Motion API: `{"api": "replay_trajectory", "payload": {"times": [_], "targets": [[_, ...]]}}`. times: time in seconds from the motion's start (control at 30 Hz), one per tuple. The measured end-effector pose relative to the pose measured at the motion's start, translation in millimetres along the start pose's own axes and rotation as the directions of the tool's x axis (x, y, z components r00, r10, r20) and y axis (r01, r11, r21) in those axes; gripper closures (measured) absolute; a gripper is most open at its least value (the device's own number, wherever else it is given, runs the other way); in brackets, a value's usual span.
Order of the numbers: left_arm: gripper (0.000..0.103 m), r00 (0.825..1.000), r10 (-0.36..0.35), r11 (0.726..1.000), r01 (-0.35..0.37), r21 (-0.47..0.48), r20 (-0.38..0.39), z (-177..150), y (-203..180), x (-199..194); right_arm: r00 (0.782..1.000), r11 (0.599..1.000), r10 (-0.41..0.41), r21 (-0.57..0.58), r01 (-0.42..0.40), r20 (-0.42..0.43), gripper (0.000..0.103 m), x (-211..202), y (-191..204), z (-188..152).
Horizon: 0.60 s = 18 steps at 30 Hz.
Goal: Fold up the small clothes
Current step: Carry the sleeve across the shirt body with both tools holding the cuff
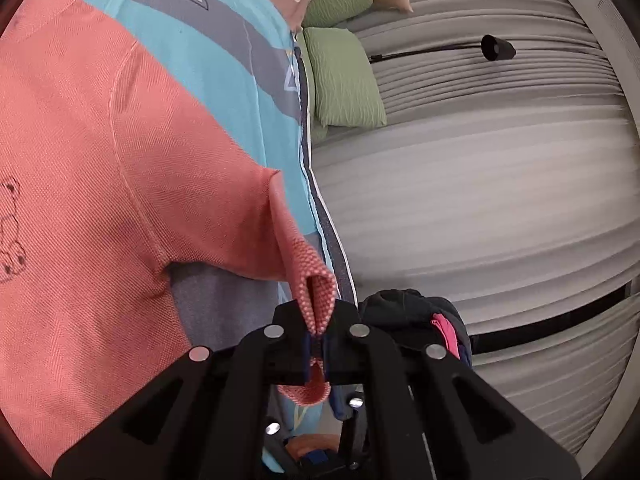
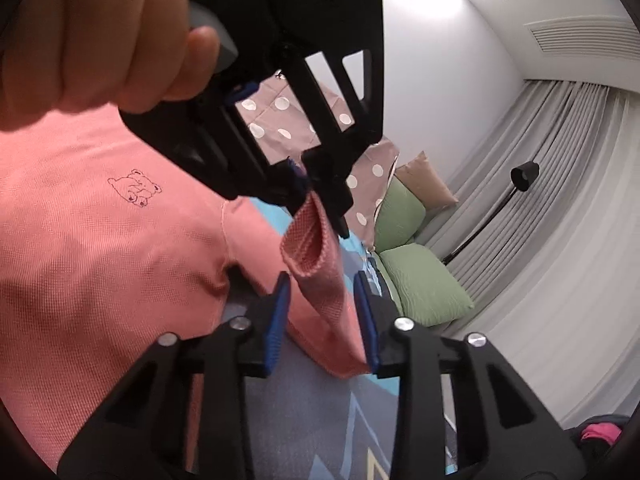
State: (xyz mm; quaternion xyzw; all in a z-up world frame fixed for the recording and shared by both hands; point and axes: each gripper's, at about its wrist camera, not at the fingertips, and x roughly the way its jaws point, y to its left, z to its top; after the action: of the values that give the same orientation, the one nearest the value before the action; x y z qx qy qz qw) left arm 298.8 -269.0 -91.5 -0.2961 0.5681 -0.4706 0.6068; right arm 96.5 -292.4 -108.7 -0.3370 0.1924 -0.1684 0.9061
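Observation:
A salmon-pink small shirt with a little bear outline on its chest lies spread on a blue and grey bed cover. My left gripper is shut on the cuff of one sleeve and holds it lifted off the cover. In the right wrist view a hand holds that left gripper above the shirt. The lifted sleeve hangs down between the blue pads of my right gripper. Those jaws stand apart on either side of the sleeve, and I see no squeeze on the cloth.
Green pillows and a brown dotted pillow lie at the head of the bed. A black lamp stands before grey curtains. A heap of dark clothes with a pink piece sits beyond the bed's edge.

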Motion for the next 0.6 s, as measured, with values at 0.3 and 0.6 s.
{"api": "replay_trajectory", "payload": {"times": [0.3, 0.6], "targets": [[0.100, 0.999, -0.038, 0.999, 0.040, -0.035, 0.037, 0.9, 5.1, -24.6, 0.997, 0.999, -0.021, -0.027, 0.023, 0.071, 0.100, -12.0, -0.6, 20.9], [0.100, 0.995, -0.049, 0.999, 0.047, 0.025, 0.092, 12.3, -7.8, -73.2, 0.990, 1.000, -0.006, -0.021, 0.009, 0.142, 0.100, -17.0, 0.6, 65.7]]}}
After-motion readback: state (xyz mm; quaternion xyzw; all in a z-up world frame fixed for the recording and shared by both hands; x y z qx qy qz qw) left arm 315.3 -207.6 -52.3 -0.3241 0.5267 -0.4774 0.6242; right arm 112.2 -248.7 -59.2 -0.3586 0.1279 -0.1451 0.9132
